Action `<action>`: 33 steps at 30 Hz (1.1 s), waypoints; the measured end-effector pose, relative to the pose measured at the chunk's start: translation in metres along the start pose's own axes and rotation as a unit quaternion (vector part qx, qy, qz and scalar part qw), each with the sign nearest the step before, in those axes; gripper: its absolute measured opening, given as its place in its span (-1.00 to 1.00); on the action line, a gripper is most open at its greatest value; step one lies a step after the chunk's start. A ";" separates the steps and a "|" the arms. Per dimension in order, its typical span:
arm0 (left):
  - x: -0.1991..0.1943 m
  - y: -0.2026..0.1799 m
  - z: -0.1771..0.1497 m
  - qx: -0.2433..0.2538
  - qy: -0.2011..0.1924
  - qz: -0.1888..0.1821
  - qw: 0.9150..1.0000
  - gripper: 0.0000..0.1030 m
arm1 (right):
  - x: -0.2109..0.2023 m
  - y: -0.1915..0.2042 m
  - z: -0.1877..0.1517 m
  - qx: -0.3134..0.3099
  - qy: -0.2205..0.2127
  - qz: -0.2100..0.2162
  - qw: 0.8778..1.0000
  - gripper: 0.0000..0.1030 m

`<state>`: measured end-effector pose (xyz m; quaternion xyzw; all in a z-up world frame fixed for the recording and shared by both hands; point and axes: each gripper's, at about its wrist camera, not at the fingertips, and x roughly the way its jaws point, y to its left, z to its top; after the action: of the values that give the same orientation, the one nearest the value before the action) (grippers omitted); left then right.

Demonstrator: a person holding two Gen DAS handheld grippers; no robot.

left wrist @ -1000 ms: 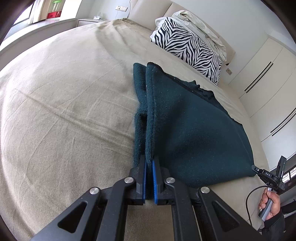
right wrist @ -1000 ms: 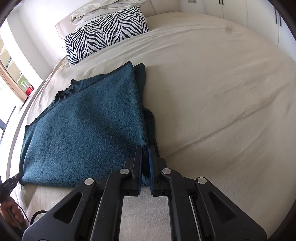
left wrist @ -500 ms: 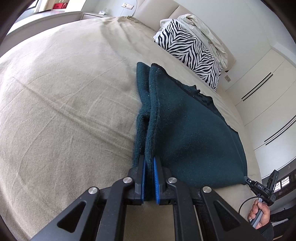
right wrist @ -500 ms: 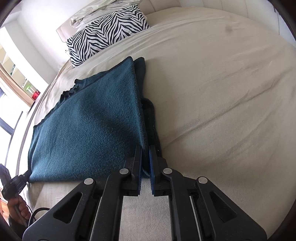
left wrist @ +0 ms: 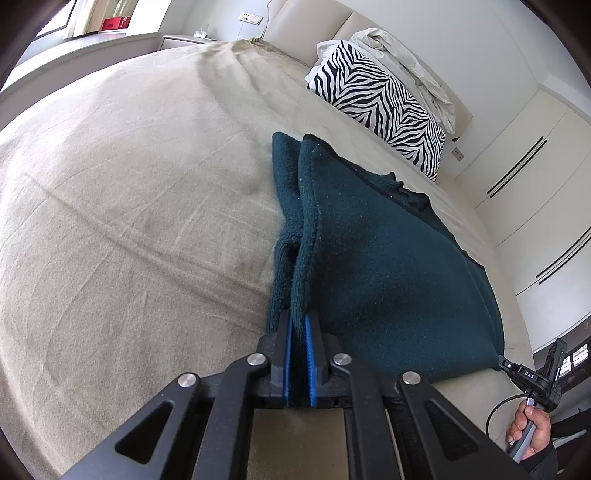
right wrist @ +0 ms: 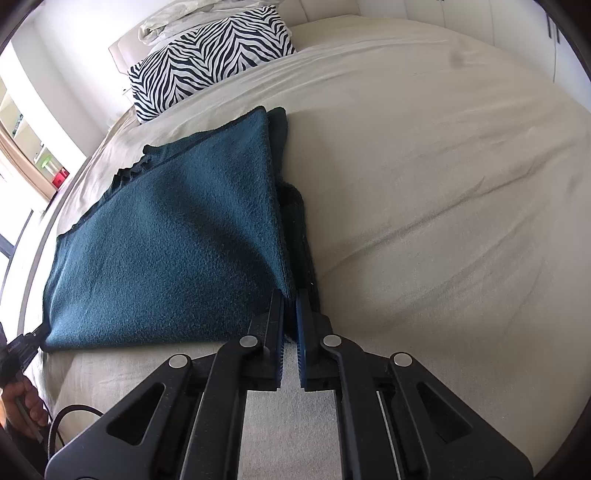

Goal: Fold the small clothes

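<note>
A dark teal fleece garment point(left wrist: 380, 266) lies on a beige bed, its upper layer lifted over the layer below. My left gripper point(left wrist: 298, 325) is shut on the garment's near left corner. My right gripper point(right wrist: 290, 301) is shut on the near right corner of the same garment point(right wrist: 177, 251). The cloth stretches taut between the two grippers. The right gripper also shows at the far right of the left wrist view point(left wrist: 532, 376), and the left gripper shows at the left edge of the right wrist view point(right wrist: 22, 347).
A zebra-striped pillow point(left wrist: 384, 99) and a crumpled pale sheet point(left wrist: 406, 55) lie at the headboard. The beige bedspread point(left wrist: 129, 206) stretches to both sides. White wardrobe doors point(left wrist: 535, 184) stand beyond the bed. A windowsill holds a red item point(left wrist: 114, 24).
Both grippers have stayed shut on the garment's corners and carried the lifted edge further toward the pillow end. The pillow sits lower in the left view.
</note>
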<state>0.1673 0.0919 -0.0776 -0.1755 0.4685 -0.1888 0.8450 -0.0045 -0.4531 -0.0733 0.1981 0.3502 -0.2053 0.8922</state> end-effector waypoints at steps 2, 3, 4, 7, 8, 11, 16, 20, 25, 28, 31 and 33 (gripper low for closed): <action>0.001 0.002 0.000 -0.006 0.003 -0.004 1.000 -0.80 | 0.004 -0.005 0.000 0.010 0.003 0.014 1.000 -0.90; 0.001 0.003 0.001 -0.010 0.004 -0.008 1.000 -0.80 | 0.004 -0.009 0.000 0.019 0.000 0.024 1.000 -0.89; 0.000 0.004 0.001 -0.013 0.004 -0.012 1.000 -0.80 | 0.004 -0.012 0.000 0.029 -0.003 0.035 0.999 -0.88; -0.008 0.001 0.000 -0.013 -0.003 -0.005 1.000 -0.72 | -0.001 -0.021 -0.001 0.055 -0.009 0.056 0.997 -0.81; -0.014 -0.002 -0.001 -0.005 -0.013 0.011 1.000 -0.56 | -0.005 -0.022 -0.002 0.061 -0.014 0.055 0.997 -0.74; -0.036 -0.020 0.004 0.038 -0.053 0.052 0.997 -0.23 | -0.023 -0.025 -0.004 0.072 -0.035 0.036 0.996 -0.14; -0.041 -0.080 0.028 0.165 -0.088 0.078 0.979 0.39 | -0.049 -0.006 0.012 0.058 -0.069 0.059 0.994 -0.06; 0.019 -0.097 0.039 0.187 -0.021 0.072 0.979 0.46 | -0.033 0.044 0.035 0.045 -0.049 0.141 0.988 -0.06; 0.054 -0.095 0.025 0.208 0.015 0.105 0.972 0.07 | 0.023 0.122 0.043 0.030 0.018 0.243 0.969 -0.06; 0.056 -0.097 0.020 0.218 0.012 0.117 0.969 0.07 | 0.063 0.151 0.031 0.026 0.068 0.265 0.962 -0.06; 0.057 -0.096 0.020 0.214 0.014 0.115 0.970 0.07 | 0.081 0.153 0.018 0.028 0.071 0.260 0.963 -0.14; 0.056 -0.095 0.019 0.212 0.014 0.115 0.970 0.07 | 0.078 0.139 0.018 0.046 0.062 0.278 0.957 -0.14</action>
<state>0.1969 -0.0156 -0.0637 0.0654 0.4465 -0.1877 0.8724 0.1276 -0.3631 -0.0874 0.3407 0.3265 0.0476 0.8804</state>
